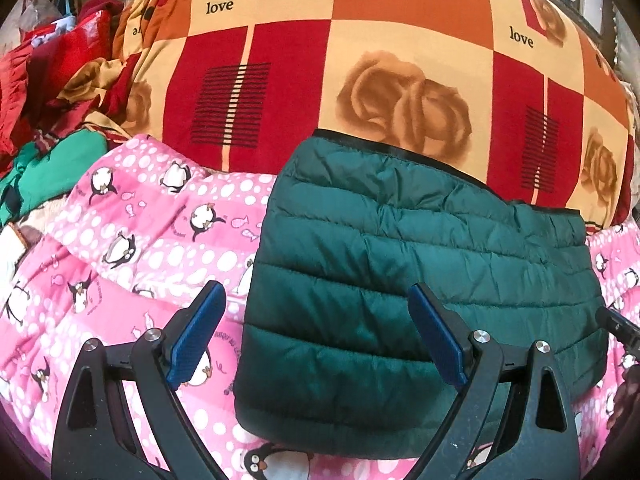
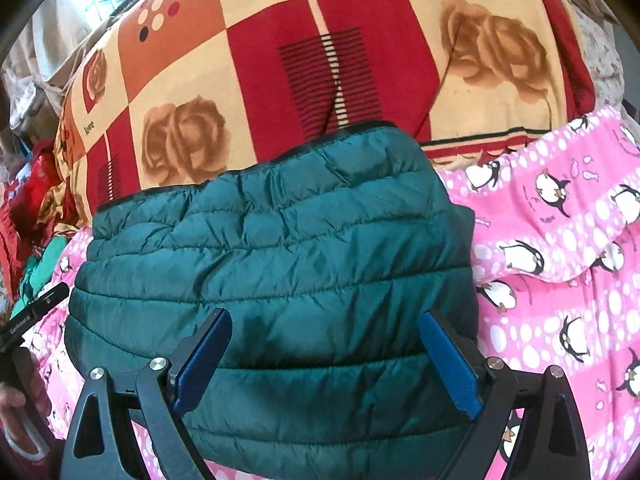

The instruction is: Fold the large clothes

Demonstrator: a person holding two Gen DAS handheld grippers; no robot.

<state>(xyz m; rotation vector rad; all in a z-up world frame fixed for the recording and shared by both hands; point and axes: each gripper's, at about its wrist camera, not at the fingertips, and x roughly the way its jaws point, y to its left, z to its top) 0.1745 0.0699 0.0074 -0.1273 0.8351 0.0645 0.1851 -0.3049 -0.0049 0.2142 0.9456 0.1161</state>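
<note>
A dark green quilted puffer jacket [image 1: 420, 264] lies folded into a compact rectangle on a pink penguin-print blanket [image 1: 132, 248]. It also shows in the right wrist view [image 2: 272, 264]. My left gripper [image 1: 316, 300] is open and empty, hovering over the jacket's near left edge. My right gripper [image 2: 326, 328] is open and empty, hovering over the jacket's near middle. The tip of the right gripper [image 1: 618, 326] shows at the right edge of the left wrist view. The left gripper [image 2: 32, 316] shows at the left edge of the right wrist view.
A large red, orange and cream quilt with roses and "love" print [image 1: 352, 48] rises behind the jacket. A heap of red and green clothes [image 1: 48, 92] lies at the far left. The pink blanket [image 2: 560, 260] spreads to the right of the jacket.
</note>
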